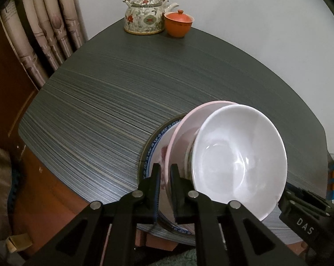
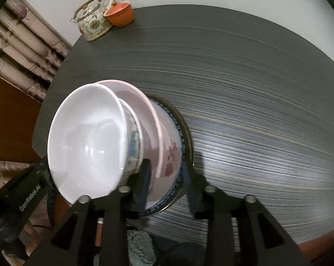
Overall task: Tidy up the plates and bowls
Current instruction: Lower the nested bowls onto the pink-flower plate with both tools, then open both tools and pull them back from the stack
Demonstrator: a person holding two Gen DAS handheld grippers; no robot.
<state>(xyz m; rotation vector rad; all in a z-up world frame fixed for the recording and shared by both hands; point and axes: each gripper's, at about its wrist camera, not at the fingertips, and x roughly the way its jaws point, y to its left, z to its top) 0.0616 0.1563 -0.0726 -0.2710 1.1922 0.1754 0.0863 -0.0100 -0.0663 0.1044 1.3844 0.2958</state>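
Note:
A stack stands at the near edge of the dark table (image 1: 122, 84). A blue-rimmed plate (image 1: 147, 153) with red flowers lies at the bottom, and a pink plate (image 1: 189, 130) lies on it. Above sit a patterned bowl (image 2: 132, 141) and a white bowl (image 1: 237, 161) nested in it. My left gripper (image 1: 165, 177) points down at the stack's left side, shut on the pink plate's rim. My right gripper (image 2: 165, 177) stands open at the stack's right side. Both plate rims run between its fingers with a gap on either side.
A flowered teapot (image 1: 144, 15) and an orange lidded cup (image 1: 178, 23) stand at the table's far corner by the white wall. Curtains (image 1: 45, 22) hang to the left. The table's front edge runs just under both grippers.

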